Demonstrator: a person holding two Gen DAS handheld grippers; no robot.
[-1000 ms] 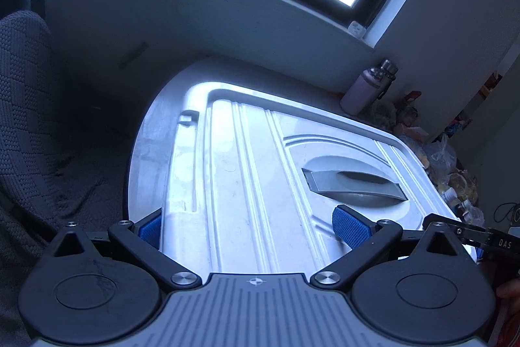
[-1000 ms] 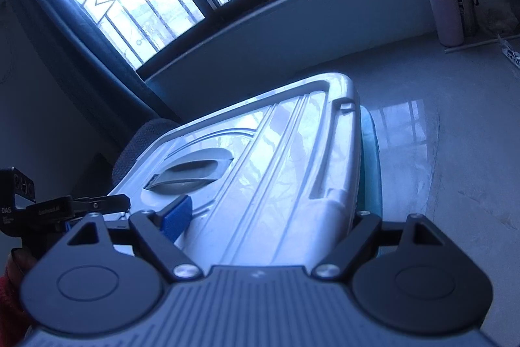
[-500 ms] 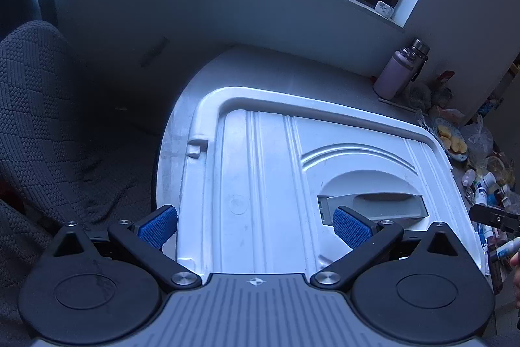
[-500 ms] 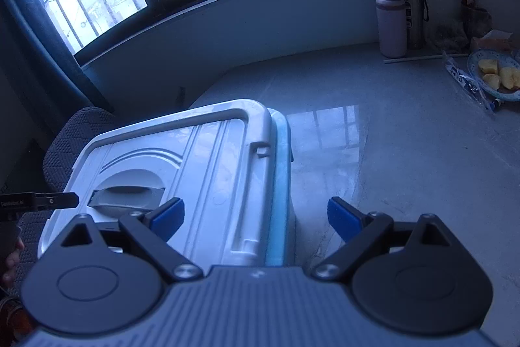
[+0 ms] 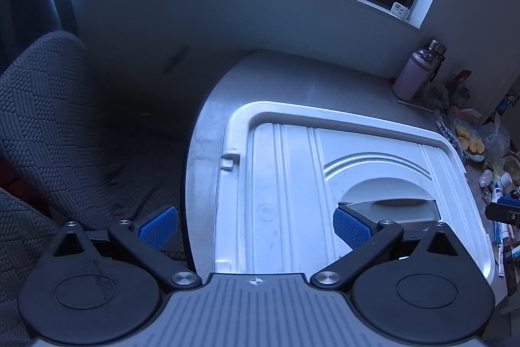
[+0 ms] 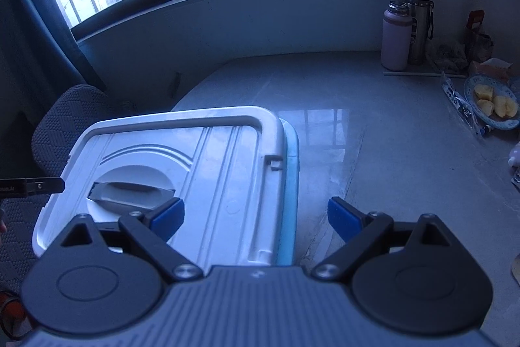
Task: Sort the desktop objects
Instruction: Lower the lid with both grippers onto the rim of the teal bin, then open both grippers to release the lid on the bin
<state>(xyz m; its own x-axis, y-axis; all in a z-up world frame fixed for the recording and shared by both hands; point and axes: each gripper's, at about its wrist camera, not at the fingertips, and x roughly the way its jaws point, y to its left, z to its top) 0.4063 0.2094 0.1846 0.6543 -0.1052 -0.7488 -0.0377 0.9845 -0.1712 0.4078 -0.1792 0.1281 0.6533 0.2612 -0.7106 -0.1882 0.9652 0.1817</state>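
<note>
A storage box with a white ribbed lid [image 5: 292, 184] and a recessed grey handle [image 5: 390, 207] stands on the grey table; its light blue body shows in the right wrist view [image 6: 289, 184], where the lid [image 6: 211, 168] lies closed. My left gripper [image 5: 256, 226] is open and empty above the lid's left edge. My right gripper [image 6: 256, 217] is open and empty above the lid's right edge. Several small bottles and tubes [image 5: 497, 184] lie to the right of the box.
A pink flask [image 6: 395, 38] and a steel flask [image 6: 419, 25] stand at the back by the wall. A plate of cut fruit [image 6: 494, 103] sits at the right with bags behind it. A dark fabric chair [image 5: 58, 126] stands left of the table [image 6: 390, 152].
Both grippers have risen and drawn back from the box lid, which now looks smaller and lower. The right gripper's right finger has come off the lid's side.
</note>
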